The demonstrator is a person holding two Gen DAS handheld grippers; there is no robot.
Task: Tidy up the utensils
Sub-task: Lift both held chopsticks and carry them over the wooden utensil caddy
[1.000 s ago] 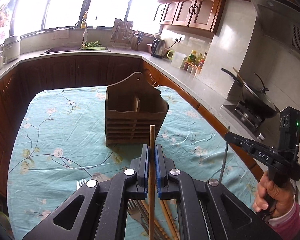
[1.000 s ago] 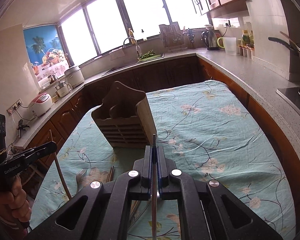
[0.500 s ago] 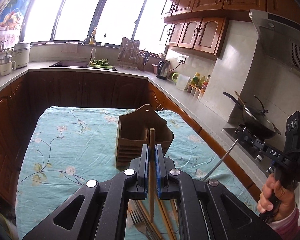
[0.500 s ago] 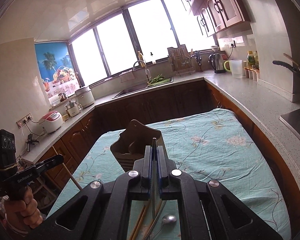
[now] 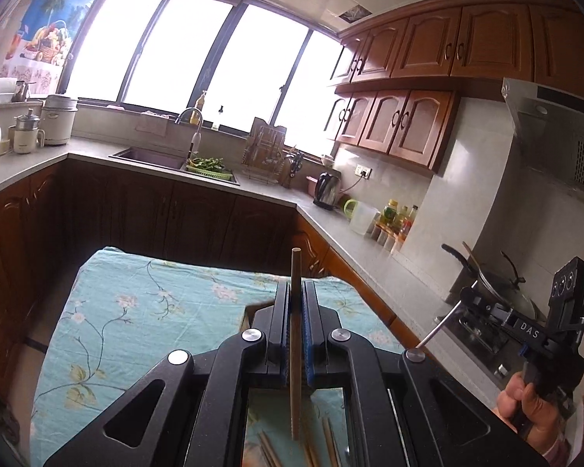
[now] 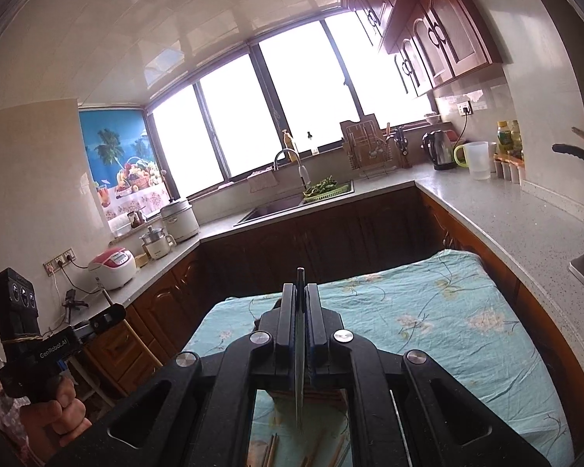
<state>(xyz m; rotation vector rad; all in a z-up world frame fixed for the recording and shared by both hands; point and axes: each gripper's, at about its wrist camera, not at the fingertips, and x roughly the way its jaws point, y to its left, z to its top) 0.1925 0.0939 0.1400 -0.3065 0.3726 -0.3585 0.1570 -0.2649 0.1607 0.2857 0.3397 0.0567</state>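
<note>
Utensils ride upright for dropping: left gripper (image 5: 296,303) fingers clamp a wooden chopstick (image 5: 296,334); right gripper (image 6: 300,307), at three o'clock, pinches a metal chopstick (image 6: 299,358).

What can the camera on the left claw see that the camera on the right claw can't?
Only the left view shows the left claw pinching a wooden chopstick, plus the wok on the stove. Only the right view shows the right claw pinching a thin metal utensil, plus the pink rice cooker. Both show the flowery tablecloth, the sink, the kettle and loose chopsticks below.
</note>
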